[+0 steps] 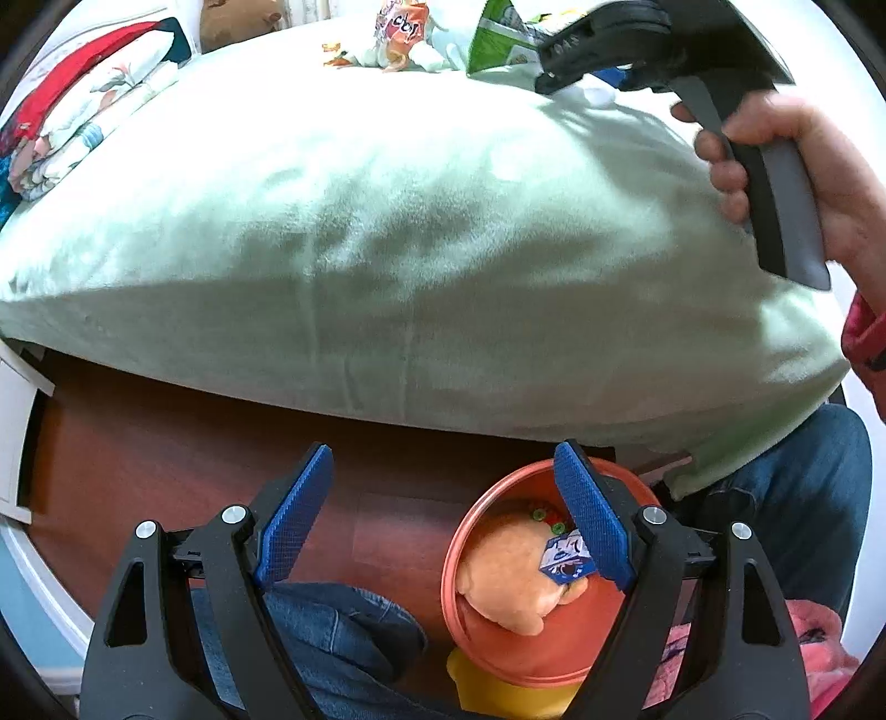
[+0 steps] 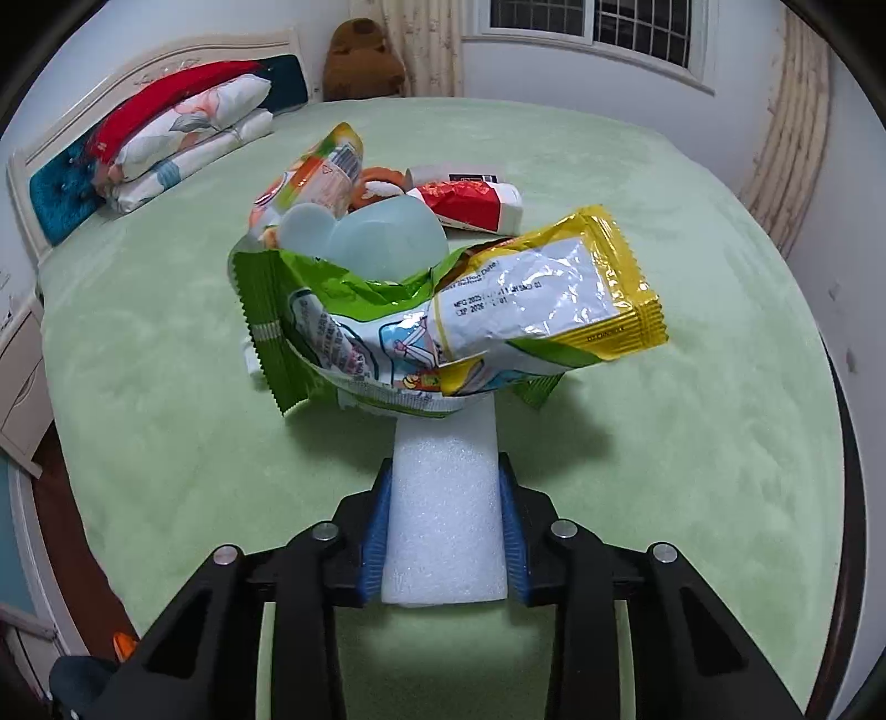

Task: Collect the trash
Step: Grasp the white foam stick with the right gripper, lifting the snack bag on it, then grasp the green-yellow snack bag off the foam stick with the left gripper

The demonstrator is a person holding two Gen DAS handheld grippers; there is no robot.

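From my left wrist camera, the left claw (image 1: 443, 520) stood open and empty above the round orange plastic bin (image 1: 487, 653) at five o'clock, already holding wrappers.

From my right wrist camera, the right claw (image 2: 443, 531) gripped a white foam block (image 2: 446, 509); the crumpled green and yellow snack wrappers (image 2: 443, 315) lay at twelve o'clock on the pale green bed (image 2: 692, 443).

Green-covered bed (image 2: 637, 443), cream headboard (image 2: 72, 171), barred window (image 2: 592, 22), white walls (image 2: 847, 277), reddish wood floor (image 1: 166, 476).
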